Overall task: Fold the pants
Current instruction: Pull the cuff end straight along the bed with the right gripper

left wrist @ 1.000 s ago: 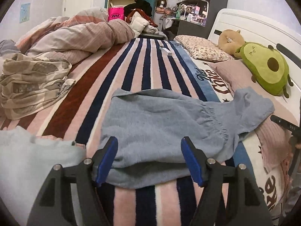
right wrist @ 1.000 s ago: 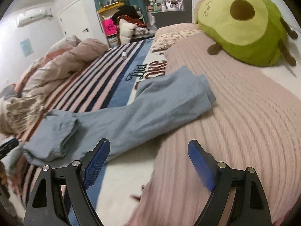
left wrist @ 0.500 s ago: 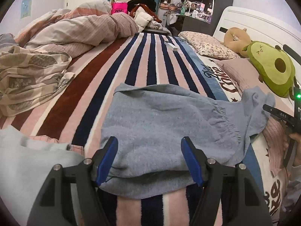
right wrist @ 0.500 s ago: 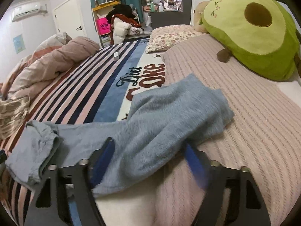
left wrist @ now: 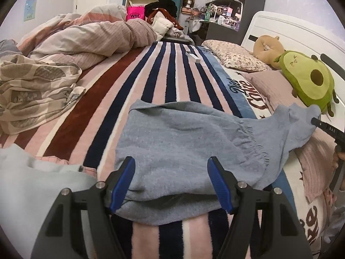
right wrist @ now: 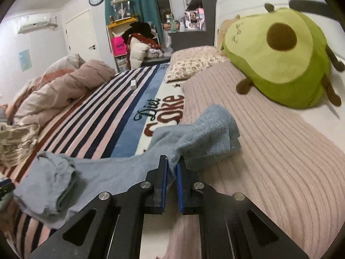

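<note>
Grey-blue pants (left wrist: 181, 146) lie across the striped blanket, waist end near me in the left wrist view and leg end reaching right onto the pink pillow. My left gripper (left wrist: 171, 179) is open, its blue pads on either side of the waist end, just above the cloth. My right gripper (right wrist: 171, 168) is shut on the leg end of the pants (right wrist: 204, 138), which bunches up and lifts between the pads. The right gripper's tip (left wrist: 327, 127) shows at the leg end in the left wrist view.
A green avocado plush (right wrist: 278, 58) lies on the ribbed pink pillow (right wrist: 280, 151) by the white headboard. A crumpled duvet (left wrist: 90, 41) and patterned cloth (left wrist: 32, 95) lie at the left. A pale garment (left wrist: 32, 185) lies near left. A small white box (left wrist: 193, 56) sits far on the blanket.
My right gripper moved in on the leg end and shut on it, bunching the cloth. My left gripper stayed open and edged closer over the waist end.
</note>
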`<state>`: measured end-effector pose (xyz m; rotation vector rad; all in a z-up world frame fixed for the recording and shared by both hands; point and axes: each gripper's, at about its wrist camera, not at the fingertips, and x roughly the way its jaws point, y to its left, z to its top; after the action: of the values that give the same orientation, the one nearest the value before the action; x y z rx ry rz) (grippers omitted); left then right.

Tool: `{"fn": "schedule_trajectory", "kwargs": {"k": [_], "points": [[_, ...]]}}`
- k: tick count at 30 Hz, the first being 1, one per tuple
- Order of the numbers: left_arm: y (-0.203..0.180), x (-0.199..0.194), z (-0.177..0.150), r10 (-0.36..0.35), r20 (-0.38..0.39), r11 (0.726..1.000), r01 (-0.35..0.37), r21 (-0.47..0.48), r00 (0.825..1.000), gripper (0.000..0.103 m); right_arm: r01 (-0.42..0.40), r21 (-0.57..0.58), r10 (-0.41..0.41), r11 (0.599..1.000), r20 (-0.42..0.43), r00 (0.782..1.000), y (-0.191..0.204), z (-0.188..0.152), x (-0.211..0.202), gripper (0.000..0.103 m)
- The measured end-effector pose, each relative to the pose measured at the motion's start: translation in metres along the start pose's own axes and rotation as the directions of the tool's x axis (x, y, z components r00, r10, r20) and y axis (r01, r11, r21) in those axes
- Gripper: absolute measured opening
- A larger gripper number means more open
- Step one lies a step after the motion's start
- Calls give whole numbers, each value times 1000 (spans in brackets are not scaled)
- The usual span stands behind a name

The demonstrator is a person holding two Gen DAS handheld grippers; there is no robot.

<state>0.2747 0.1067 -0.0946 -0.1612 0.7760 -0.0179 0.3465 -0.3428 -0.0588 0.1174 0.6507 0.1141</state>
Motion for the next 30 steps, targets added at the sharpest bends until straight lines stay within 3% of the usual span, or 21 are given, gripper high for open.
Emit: {"fn": "schedule_trajectory", "kwargs": {"k": [4,9,13,15,16,17,18,19,23,26,30], "points": [[-2,-6,-2,1,3,1000,-1,4,1000,66,-17,49,18,999,-20,1000,-9,-7,-9,3],[-3,-8,-2,-6,3,1000,6,12,1000,66,17,58,-19,998,37,999,-20,-16,-38,1],[-4,-7,-3,-17,3,1000,17,7,1000,66,169,43,-173,985,120,978,-32,-15,-72,0],[-4,-6,-3,-8,1,1000,8,5,1000,66,123,87,-132,989,101,986,-44,-13,-82,3],[-4,-5,-2,-6,0,1000,6,1,1000,66,84,116,-92,990,68,993,-49,-13,-82,7],[-2,-4,-2,-9,0,1000,9,-8,1000,66,55,136,-60,989,37,997,-53,-14,-79,19],[0,-4,-2,-13,1,1000,13,-15,1000,67,44,133,-46,990,9,999,-52,-16,-74,58],[1,-4,-2,-17,2,1000,17,-18,1000,67,42,122,-41,992,-10,999,-49,-18,-69,79],[4,-2,-2,-10,-2,1000,9,-13,1000,68,33,76,-24,997,-112,993,-37,-27,-28,80],[9,2,-2,-6,-9,1000,6,-15,1000,68,88,-7,-88,996,-101,991,-21,-26,0,83],[16,10,-3,12,-20,1000,-12,-15,1000,68,79,-50,-84,996,-121,989,-4,-17,38,82]]}}
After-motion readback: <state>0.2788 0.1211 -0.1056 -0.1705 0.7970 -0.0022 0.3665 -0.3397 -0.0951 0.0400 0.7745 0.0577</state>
